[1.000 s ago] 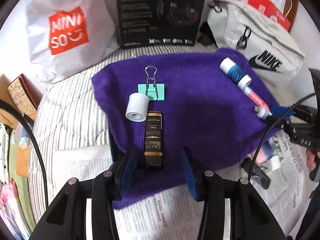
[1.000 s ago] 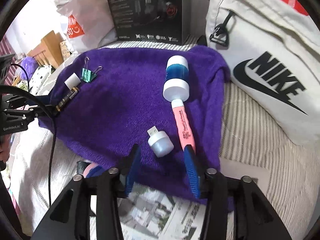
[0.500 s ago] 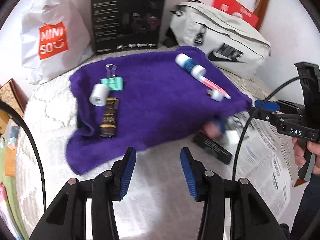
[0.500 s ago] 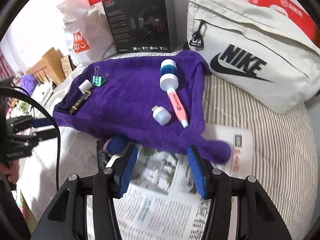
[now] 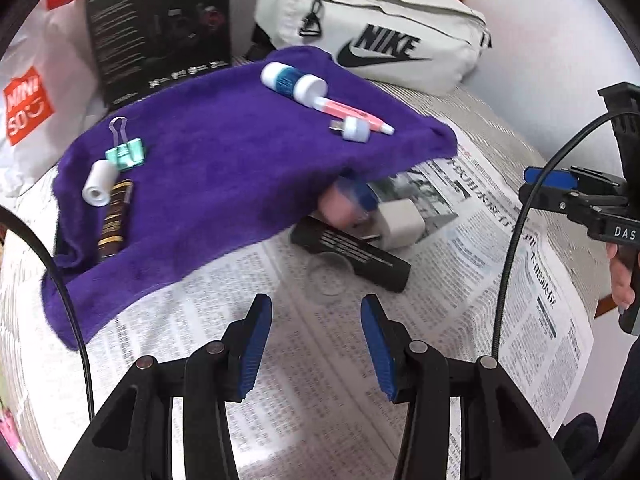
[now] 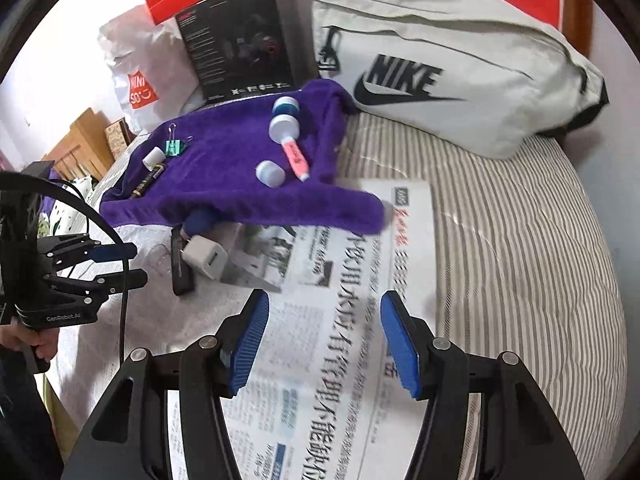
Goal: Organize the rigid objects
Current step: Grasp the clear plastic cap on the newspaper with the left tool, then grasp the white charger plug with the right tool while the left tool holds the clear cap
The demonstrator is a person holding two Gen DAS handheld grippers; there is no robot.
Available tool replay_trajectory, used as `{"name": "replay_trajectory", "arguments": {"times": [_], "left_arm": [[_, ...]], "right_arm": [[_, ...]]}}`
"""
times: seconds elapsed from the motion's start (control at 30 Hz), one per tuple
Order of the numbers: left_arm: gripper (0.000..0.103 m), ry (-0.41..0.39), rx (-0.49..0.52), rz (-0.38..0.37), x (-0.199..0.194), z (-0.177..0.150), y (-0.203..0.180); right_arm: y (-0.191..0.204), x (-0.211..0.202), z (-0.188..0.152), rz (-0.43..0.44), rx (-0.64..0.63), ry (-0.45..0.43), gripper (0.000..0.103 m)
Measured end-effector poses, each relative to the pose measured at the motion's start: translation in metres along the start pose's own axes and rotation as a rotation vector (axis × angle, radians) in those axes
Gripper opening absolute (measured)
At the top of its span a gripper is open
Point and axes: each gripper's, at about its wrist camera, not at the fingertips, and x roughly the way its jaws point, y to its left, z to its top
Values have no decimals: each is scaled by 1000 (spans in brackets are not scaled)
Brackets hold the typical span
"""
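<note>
Left gripper [image 5: 316, 336]: jaws stand apart with nothing between them; only newspaper [image 5: 500, 240] is seen below.
Right gripper [image 6: 324, 344]: jaws parted and empty, having just been opening over the newspaper.
Remaining items: a black bar-shaped item [image 5: 352, 254], a white charger cube [image 5: 400, 222] and a clear cup [image 5: 326, 278] lie on the newspaper at the near edge of the purple towel [image 5: 224, 168].
Relation to left fingers: the clear cup is just ahead of the fingertips; the black bar lies just beyond it, slightly to the right.
Relation to right fingers: the same group is ahead and well to the left.
Long axis: the black bar runs across the left gripper's view, up-left to down-right.
Nearer hand: the left one is judged nearer.
Sorted items: a binder clip [image 5: 126, 156], a white roll [image 5: 98, 183], a dark tube [image 5: 114, 222], a blue-and-white bottle [image 5: 292, 82], a pink pen [image 5: 352, 114] and a small white cap [image 5: 354, 130] rest on the towel.
Writing: "NIKE" on the pale bag [image 5: 384, 46]; "MINISO" on the white bag [image 5: 24, 104]; "DAS" and "GenRobot.AI" on the grippers; "HECATE", blurred, on the black box [image 6: 240, 40].
</note>
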Motion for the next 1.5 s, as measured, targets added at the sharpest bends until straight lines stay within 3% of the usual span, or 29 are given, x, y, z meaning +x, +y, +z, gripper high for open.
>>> {"name": "replay_trajectory", "arguments": {"times": [0.3,0.53,0.67,0.83,1.13,1.37,1.5], "left_arm": [[44,5,58,11,16,5,-6],[26,7,107,14,21,12,-11],[26,4,133,20,21,12,-14],[26,4,104,42,17,8,-8],[26,25,-13,105,-5,-22,42],[26,-3,-102,71,-15,-37,67],[26,-11,-108,65,-15,-39,68]], "right_arm": [[-14,0,-15,3,31,14,58],[-15,5,-20,6,34,35,58],[-8,11,-18,17,24,48,58],[14,20,-14,59,-17,53,58],[67,43,6,166,-169,35,58],[77,76,21,160,-231,77,58],[81,81,24,176,-291,54,58]]}}
